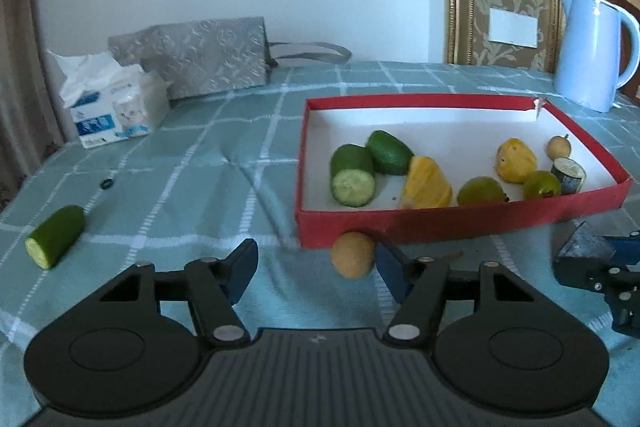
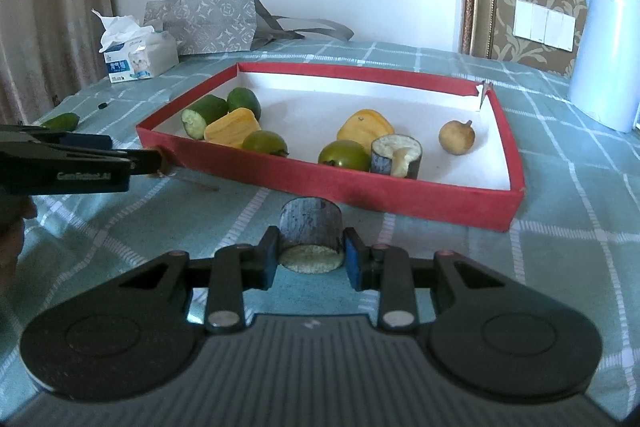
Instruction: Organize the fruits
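Through the left wrist view I counted in the red tray (image 1: 460, 223) two cucumber pieces (image 1: 354, 175), two yellow fruit chunks (image 1: 427, 185), two green round fruits (image 1: 480, 191), one small tan fruit (image 1: 559, 146) and one dark-skinned stub (image 1: 568, 175). A lone cucumber piece (image 1: 56, 235) lay on the tabletop (image 1: 192, 163) at nine o'clock, well apart from the tray. My left tool (image 1: 316, 267) stood open, and a tan round fruit (image 1: 353, 255) sat between its fingers, against the right one and clear of the left, just beside the tray's near wall. Beyond, at eleven o'clock, were one tissue pack (image 1: 116, 107) and one grey patterned bag (image 1: 200, 59); one pale blue kettle (image 1: 592, 51) stood at two o'clock.

Through the right wrist view my right tool (image 2: 310, 259) was clamped on one dark-skinned cylinder (image 2: 311, 223), pale at its cut end, held at twelve o'clock just short of the tray. The left tool reached in at nine o'clock, its side bearing blurred lettering I could not read. One wall switch plate (image 2: 544, 23) showed at two o'clock.
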The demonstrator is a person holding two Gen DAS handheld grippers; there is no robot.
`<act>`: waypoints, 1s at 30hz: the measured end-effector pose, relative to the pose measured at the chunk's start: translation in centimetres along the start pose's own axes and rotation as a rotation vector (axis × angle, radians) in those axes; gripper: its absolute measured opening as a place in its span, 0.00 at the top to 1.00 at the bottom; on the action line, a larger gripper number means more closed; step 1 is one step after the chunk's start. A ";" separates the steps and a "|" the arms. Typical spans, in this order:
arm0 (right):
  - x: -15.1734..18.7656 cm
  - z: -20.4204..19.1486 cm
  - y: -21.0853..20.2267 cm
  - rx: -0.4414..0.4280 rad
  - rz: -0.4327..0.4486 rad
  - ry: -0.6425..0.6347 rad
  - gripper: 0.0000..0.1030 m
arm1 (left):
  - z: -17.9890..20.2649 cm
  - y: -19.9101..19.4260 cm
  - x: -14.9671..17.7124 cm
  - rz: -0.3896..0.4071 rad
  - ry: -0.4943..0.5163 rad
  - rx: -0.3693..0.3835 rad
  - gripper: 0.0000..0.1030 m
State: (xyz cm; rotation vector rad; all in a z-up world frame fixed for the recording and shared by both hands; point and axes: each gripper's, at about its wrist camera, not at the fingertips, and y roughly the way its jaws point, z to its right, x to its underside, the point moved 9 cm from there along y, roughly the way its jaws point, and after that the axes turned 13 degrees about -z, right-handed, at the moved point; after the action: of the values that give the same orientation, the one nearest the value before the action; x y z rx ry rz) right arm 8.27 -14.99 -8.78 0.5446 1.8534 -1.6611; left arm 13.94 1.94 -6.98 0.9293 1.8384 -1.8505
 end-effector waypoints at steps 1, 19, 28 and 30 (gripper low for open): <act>0.0 -0.1 0.0 -0.003 0.000 0.000 0.70 | 0.1 0.1 0.1 -0.003 0.003 0.001 0.38; 0.0 -0.2 -0.1 -0.010 -0.002 -0.003 0.70 | 1.8 0.8 0.4 -0.020 0.065 0.057 0.76; 0.1 -0.2 -0.1 -0.010 -0.002 -0.008 0.70 | 1.5 -0.2 1.3 -0.025 0.041 0.111 0.77; 0.1 -0.2 -0.1 -0.010 -0.001 -0.008 0.70 | 1.6 -0.6 1.6 -0.018 0.050 0.116 0.77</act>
State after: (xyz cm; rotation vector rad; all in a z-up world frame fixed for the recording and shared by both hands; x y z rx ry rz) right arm 8.10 -14.79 -8.77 0.5317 1.8555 -1.6512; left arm 12.10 0.74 -7.74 1.0106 1.7896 -1.9799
